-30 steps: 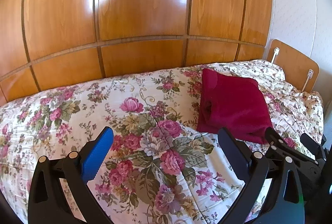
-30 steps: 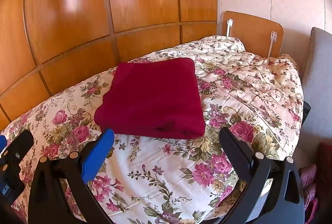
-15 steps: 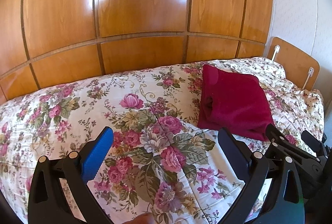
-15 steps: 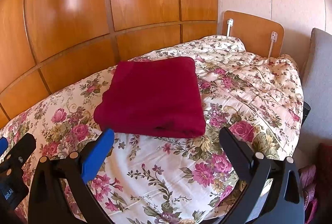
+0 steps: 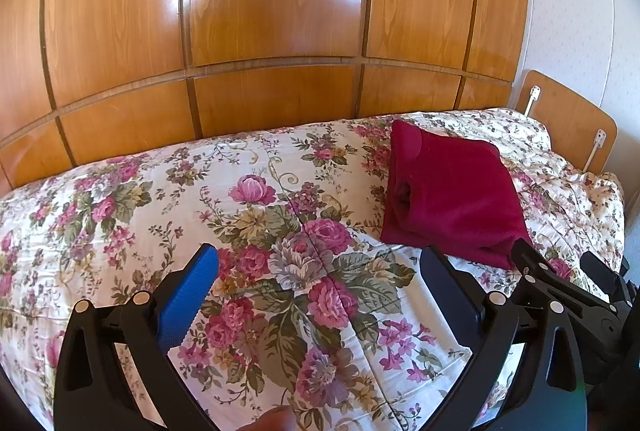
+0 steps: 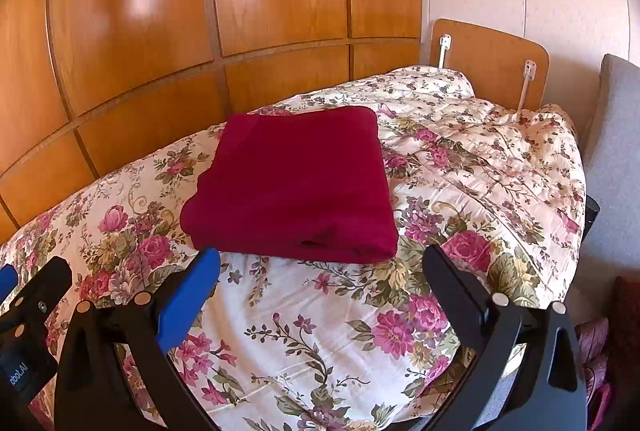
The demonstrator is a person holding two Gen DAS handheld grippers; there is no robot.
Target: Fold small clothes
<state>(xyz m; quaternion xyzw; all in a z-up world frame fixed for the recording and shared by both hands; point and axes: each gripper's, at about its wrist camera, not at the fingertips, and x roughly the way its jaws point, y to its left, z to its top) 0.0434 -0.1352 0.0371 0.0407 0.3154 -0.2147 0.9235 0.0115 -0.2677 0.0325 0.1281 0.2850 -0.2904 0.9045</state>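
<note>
A dark red garment lies folded into a thick rectangle on the floral bedspread. In the left wrist view the same folded garment sits to the right, its open folded edge facing left. My right gripper is open, held just in front of the garment's near edge with nothing between its fingers. My left gripper is open too, over bare bedspread to the left of the garment. The right gripper's body shows at the left view's right edge.
A tall wooden wardrobe wall runs behind the bed. A wooden headboard stands at the far right end. A grey cushion lies by the bed's right side, with pink cloth low at the right edge.
Both grippers have drawn back and risen slightly; the garment sits a little farther off in both views. The garment itself has not moved.
</note>
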